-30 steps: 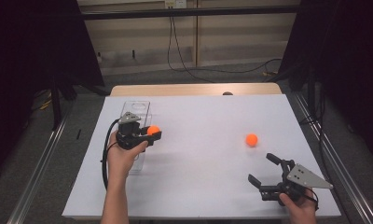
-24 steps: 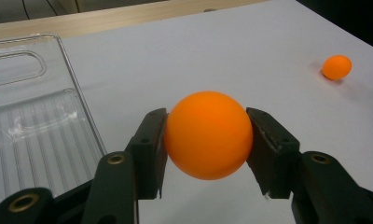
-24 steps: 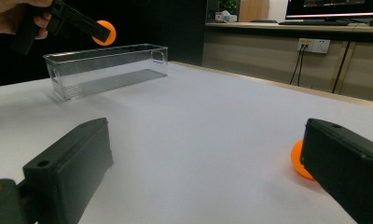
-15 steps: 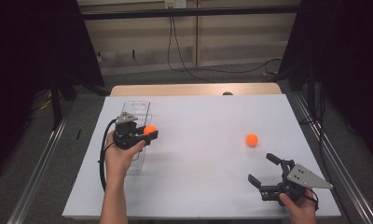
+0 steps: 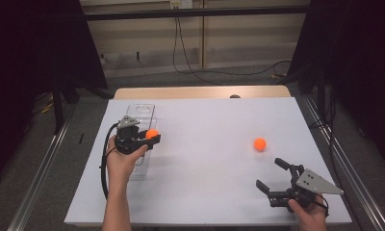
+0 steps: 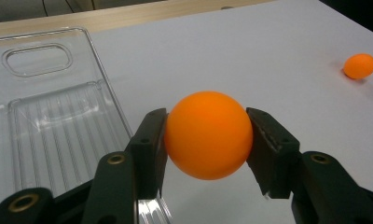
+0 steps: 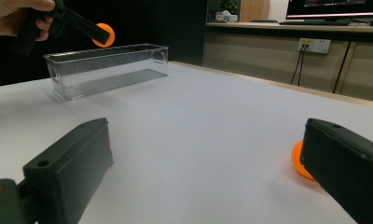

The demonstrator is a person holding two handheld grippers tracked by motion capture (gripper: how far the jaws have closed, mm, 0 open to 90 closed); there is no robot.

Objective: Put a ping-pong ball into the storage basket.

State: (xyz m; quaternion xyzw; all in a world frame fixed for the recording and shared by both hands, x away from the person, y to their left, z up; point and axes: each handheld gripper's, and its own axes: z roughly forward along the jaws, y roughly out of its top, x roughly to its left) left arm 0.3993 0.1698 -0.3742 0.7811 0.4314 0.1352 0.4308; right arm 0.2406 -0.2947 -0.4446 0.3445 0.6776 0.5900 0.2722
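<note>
The right gripper [image 5: 272, 177] rests low at the near right edge of the white table [image 5: 210, 125], jaws spread wide with nothing between them. A loose orange ball [image 5: 260, 144] lies on the surface just beyond it; in the right gripper view that ball [image 7: 300, 161] peeks out beside one jaw, so the gripper appears staged to collect it.

Farther in, on the left, the left gripper [image 5: 153, 136] is clamped on a held orange ball [image 6: 208, 134], both pads pressing its sides. It hangs above the long edge of the clear plastic bin [image 5: 142, 126], not yet over the ribbed floor — a position that suits carrying the ball across the wall before release. The bin [image 7: 105, 67] stands empty.

The table top is a plain matte sheet laid over a wooden board [image 5: 200, 91]. Beyond it are a grey floor, trailing cables [image 5: 190, 67], a pale wall and dark curtains on both sides.
</note>
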